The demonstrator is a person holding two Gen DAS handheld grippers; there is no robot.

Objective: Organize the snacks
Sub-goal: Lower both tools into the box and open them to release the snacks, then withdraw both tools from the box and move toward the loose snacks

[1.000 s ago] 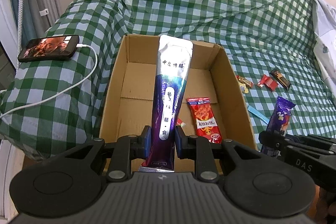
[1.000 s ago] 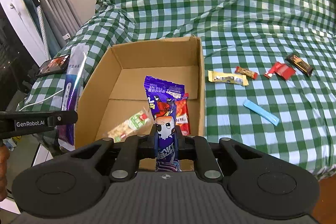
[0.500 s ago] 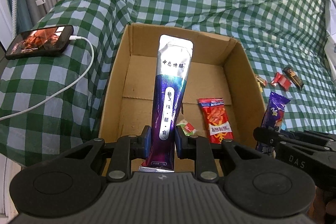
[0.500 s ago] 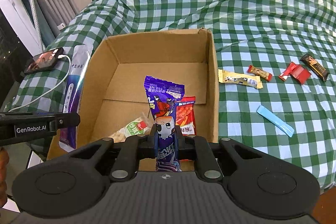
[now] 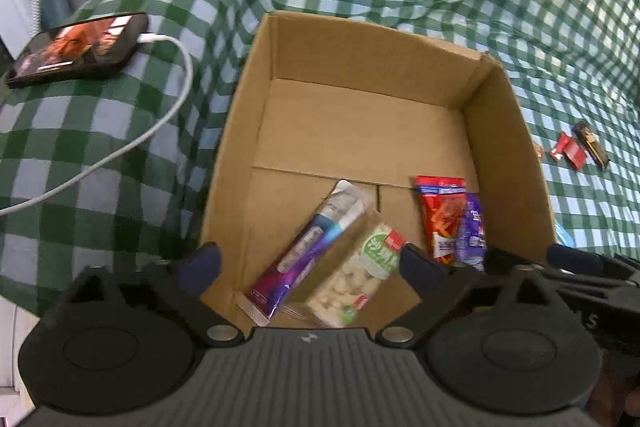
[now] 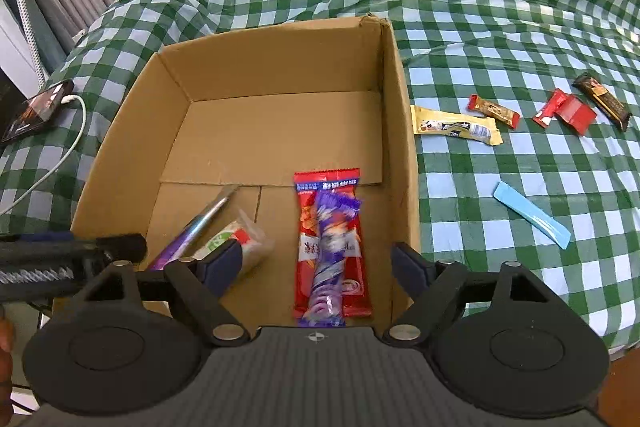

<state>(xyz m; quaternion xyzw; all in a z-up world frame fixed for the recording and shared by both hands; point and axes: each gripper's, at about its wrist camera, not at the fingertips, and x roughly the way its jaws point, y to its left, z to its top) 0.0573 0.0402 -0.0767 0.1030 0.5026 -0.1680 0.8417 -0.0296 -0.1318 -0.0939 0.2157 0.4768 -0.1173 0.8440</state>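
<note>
The cardboard box [image 5: 360,59] [image 6: 280,47] stands open on the green checked cover. Both grippers hover over its near edge, open and empty: left gripper [image 5: 310,263], right gripper [image 6: 316,263]. In the box lie a long silver-purple pouch [image 5: 308,247] [image 6: 200,223], a green-label clear snack pack [image 5: 360,271] [image 6: 240,239], a red packet [image 5: 440,215] [image 6: 332,239] and a blurred purple packet [image 5: 472,231] [image 6: 332,255] on top of the red one.
On the cover right of the box lie a yellow bar [image 6: 456,125], a small brown-red bar [image 6: 494,111], a red wrapper [image 6: 566,113], a dark bar [image 6: 604,101] and a blue strip [image 6: 530,215]. A charging phone [image 5: 80,49] with white cable [image 5: 160,123] lies left.
Both grippers opened over the box. The silver-purple pouch left my left gripper and the purple packet left my right one; both now lie in the box.
</note>
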